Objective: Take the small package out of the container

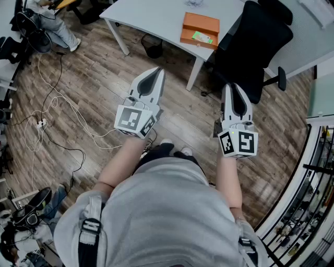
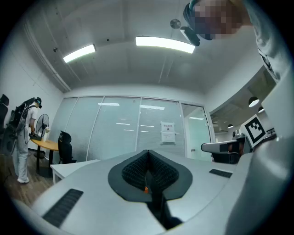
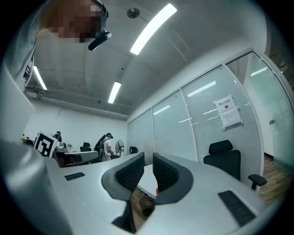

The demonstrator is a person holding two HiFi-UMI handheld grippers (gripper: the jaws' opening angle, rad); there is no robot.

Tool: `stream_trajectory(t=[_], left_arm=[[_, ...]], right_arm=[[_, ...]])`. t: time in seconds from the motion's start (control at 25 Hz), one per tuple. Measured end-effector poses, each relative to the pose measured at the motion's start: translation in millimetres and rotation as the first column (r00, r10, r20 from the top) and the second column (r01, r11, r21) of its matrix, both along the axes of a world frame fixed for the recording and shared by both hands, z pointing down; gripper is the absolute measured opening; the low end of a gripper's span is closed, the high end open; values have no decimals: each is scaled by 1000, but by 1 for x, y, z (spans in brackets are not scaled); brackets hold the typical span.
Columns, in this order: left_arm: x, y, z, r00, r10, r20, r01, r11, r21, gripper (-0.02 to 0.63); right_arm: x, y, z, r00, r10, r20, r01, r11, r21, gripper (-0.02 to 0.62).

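Pressed together with nothing between them, the jaws of the left gripper (image 2: 148,155) point roughly level at a glass wall (image 2: 115,133) across the room. The right gripper (image 3: 148,160) has its jaws slightly apart. Only a table edge, some floor and a bin show through the gap, so it holds nothing either.

In the head view a seated person (image 1: 52,23) is at the top left corner, and white cables (image 1: 57,99) trail over the wood floor (image 1: 94,62). Next comes the left gripper, held out over the floor ahead of the wearer's body. Beyond it stands a white table (image 1: 156,15) with a dark bin (image 1: 153,48) under it.

The orange container (image 1: 194,23) sits on the table near its front corner. The small green package (image 1: 202,37) lies at the container's near right part. Whether it rests inside or on top cannot be told from here. Both are well apart from the grippers, farther out than either and nearer the right one's side.

The right gripper is likewise raised over the floor. A black chair (image 1: 261,41) stands just beyond it, beside the table's right end.
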State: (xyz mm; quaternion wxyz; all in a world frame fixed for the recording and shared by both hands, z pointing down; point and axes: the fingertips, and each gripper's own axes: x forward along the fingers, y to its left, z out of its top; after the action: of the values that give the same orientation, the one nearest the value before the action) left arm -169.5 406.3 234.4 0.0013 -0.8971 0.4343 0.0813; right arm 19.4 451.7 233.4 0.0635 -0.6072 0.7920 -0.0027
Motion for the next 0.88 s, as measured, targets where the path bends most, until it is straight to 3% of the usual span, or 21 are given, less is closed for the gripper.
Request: stream_trajectory(t=[0.88], left_arm=[[-32, -45, 13, 998, 56, -7, -56, 998, 7, 20]], right_arm=[[-34, -39, 21, 998, 47, 46, -47, 999, -8, 75]])
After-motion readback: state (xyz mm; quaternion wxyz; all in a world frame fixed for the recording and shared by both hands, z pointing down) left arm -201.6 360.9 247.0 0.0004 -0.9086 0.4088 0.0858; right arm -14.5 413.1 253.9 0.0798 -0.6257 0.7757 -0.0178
